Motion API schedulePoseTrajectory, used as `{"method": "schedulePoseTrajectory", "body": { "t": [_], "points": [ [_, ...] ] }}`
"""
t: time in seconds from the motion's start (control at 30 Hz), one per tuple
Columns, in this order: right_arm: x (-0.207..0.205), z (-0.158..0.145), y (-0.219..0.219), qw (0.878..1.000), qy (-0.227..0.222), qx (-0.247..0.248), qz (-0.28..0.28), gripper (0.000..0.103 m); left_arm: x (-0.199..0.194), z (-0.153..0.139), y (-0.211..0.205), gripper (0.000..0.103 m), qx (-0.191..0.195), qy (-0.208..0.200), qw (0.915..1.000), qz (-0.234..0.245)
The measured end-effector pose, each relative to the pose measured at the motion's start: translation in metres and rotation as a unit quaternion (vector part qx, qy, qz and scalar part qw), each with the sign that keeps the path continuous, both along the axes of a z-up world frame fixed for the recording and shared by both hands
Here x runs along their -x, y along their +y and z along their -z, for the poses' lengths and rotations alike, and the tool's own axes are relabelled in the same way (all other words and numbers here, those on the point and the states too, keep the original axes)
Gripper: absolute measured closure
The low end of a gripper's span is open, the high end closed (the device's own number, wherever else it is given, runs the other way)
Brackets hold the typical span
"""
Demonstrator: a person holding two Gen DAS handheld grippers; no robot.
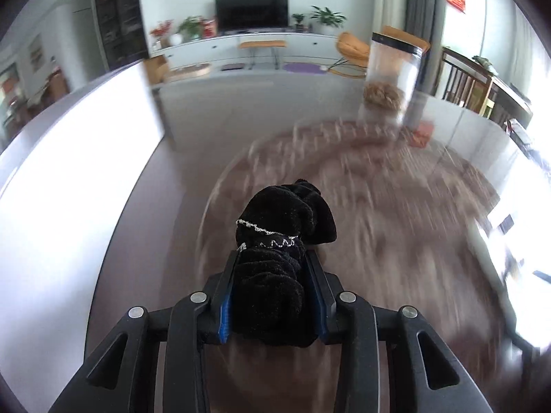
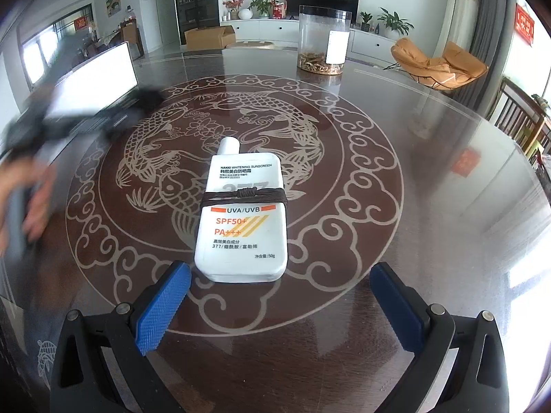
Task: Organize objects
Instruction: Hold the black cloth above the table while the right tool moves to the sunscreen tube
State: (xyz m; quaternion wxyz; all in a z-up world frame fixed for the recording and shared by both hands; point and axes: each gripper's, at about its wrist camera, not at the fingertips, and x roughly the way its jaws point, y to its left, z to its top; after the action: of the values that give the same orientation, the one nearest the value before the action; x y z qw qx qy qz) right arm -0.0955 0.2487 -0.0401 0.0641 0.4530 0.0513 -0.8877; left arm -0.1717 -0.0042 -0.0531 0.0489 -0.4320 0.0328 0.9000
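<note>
My left gripper (image 1: 272,256) is shut on a black velvet scrunchie (image 1: 286,213) trimmed with a thin silver chain, and holds it above the dark patterned table (image 1: 396,223), which is blurred. In the right wrist view that gripper is a dark smear (image 2: 103,117) at the left, with a person's hand (image 2: 31,199) behind it. My right gripper (image 2: 279,270) stands open just above the table. A white sunscreen bottle (image 2: 241,234) lies flat right in front of its fingers, cap pointing away, with a brown hair tie (image 2: 244,197) wrapped around its middle. The pads do not touch the bottle.
A tall clear jar (image 2: 323,41) with brown bits at its bottom stands at the far side of the round table (image 2: 413,206); the left wrist view shows the jar (image 1: 392,79) too. A bright white screen (image 2: 93,72) stands at the left. Wooden chairs (image 2: 523,120) line the right edge.
</note>
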Motion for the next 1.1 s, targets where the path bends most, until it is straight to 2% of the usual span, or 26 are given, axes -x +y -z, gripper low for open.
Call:
{"method": "schedulePoseTrajectory", "body": {
  "t": [0.1, 0.13, 0.17, 0.2, 0.23, 0.27, 0.37, 1.1],
  "points": [
    [0.000, 0.000, 0.000, 1.000, 0.000, 0.000, 0.000, 0.000, -0.064, 0.001, -0.008, 0.063, -0.014, -0.001, 0.9997, -0.021],
    [0.000, 0.000, 0.000, 1.000, 0.000, 0.000, 0.000, 0.000, -0.079, 0.002, -0.009, 0.056, -0.014, -0.002, 0.9996, -0.025],
    [0.000, 0.000, 0.000, 1.000, 0.000, 0.000, 0.000, 0.000, -0.091, 0.002, -0.009, 0.038, -0.011, -0.005, 0.9996, -0.025],
    [0.000, 0.000, 0.000, 1.000, 0.000, 0.000, -0.001, 0.000, -0.097, 0.004, -0.008, 0.027, -0.007, -0.014, 0.9996, -0.022],
    [0.000, 0.000, -0.001, 1.000, -0.001, 0.002, -0.004, 0.000, -0.098, 0.008, -0.007, 0.009, -0.006, -0.026, 0.9995, -0.018],
    [0.000, 0.000, -0.002, 1.000, -0.001, 0.002, -0.009, 0.000, -0.097, 0.010, -0.006, 0.002, -0.004, -0.037, 0.9993, -0.009],
    [0.000, 0.000, -0.004, 1.000, -0.002, 0.003, -0.016, 0.000, -0.098, 0.014, -0.005, 0.000, -0.005, -0.041, 0.9991, 0.005],
    [0.001, 0.001, -0.003, 1.000, -0.005, 0.009, -0.017, 0.000, -0.096, 0.016, 0.001, 0.000, -0.004, -0.036, 0.9993, 0.002]
  ]
}}
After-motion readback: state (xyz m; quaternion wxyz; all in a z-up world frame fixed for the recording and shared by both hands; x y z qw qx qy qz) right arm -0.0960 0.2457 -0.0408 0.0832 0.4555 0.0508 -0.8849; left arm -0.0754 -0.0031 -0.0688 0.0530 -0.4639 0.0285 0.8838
